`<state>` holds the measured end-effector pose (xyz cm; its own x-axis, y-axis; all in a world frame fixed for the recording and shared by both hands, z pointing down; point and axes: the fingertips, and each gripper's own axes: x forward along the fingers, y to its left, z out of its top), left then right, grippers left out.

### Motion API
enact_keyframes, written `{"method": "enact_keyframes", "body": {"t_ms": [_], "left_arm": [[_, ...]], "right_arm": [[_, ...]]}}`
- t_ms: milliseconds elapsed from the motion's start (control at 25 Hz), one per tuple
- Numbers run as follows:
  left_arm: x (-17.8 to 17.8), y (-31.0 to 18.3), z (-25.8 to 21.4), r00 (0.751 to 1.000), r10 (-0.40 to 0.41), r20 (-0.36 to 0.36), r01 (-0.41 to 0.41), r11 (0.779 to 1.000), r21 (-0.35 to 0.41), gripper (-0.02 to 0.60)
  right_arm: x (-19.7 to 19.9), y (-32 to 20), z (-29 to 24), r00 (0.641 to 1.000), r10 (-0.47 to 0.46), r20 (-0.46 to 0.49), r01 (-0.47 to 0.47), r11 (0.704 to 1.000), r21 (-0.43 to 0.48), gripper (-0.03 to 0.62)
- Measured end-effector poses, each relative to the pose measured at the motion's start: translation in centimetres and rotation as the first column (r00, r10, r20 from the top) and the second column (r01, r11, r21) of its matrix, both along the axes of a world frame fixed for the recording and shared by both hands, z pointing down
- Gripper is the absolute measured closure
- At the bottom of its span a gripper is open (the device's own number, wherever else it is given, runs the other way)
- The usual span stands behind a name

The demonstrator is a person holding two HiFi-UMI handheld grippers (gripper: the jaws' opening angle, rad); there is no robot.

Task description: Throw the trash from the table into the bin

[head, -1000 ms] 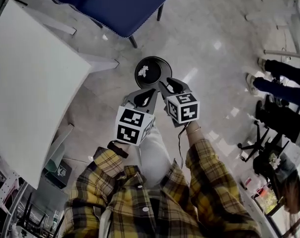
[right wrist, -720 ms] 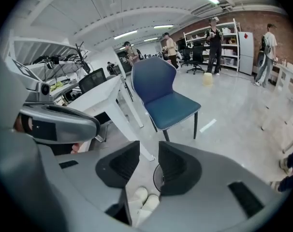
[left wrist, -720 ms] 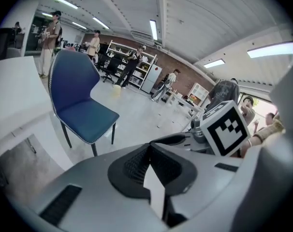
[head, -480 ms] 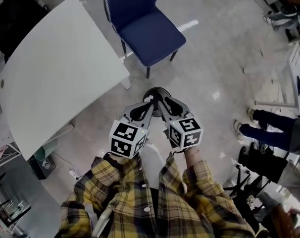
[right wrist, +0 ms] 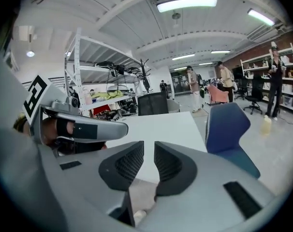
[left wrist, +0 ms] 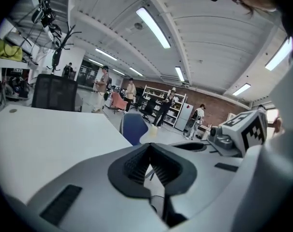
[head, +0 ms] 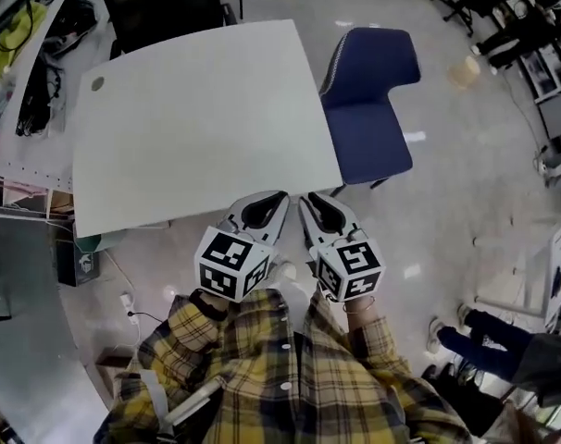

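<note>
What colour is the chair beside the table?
The chair is dark blue; the head view shows it best.

- I read the table (head: 197,109) as plain white, no pattern.
- The chair (head: 373,100) just right of the table is dark blue.
- The shirt (head: 290,377) on the table's near side is yellow-and-black plaid.
- The floor (head: 447,211) around the table is glossy pale grey.

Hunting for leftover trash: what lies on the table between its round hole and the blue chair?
Nothing: the head view shows bare white tabletop from hole to chair.
</note>
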<state>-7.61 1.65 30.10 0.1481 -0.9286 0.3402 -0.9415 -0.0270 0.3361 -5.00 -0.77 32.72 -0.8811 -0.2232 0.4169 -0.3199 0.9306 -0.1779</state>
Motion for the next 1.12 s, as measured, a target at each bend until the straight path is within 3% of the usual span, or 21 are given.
{"method": "enact_keyframes", "body": {"t_ms": [280,560,1120], "left_arm": [[-10.2,4.9,-2.0,0.996,-0.074,0.057,0.072,0.997,0.028,0.572],[-17.0,7.9,-3.6,0.984,-0.155,0.082,0.149,0.986,0.075,0.572],[-18.3,8.1,-5.1,0.977,-0.198,0.073,0.188,0.974,0.128,0.572]], "right_arm": [[-11.4,4.5,-4.5,0.993,-0.093,0.073,0.086,0.992,0.087,0.562],[-17.8,8.1,-6.2,0.979,-0.165,0.117,0.151,0.982,0.116,0.589],[-19.9,8.9,-7.7,0.956,-0.270,0.117,0.253,0.957,0.142,0.595]]}}
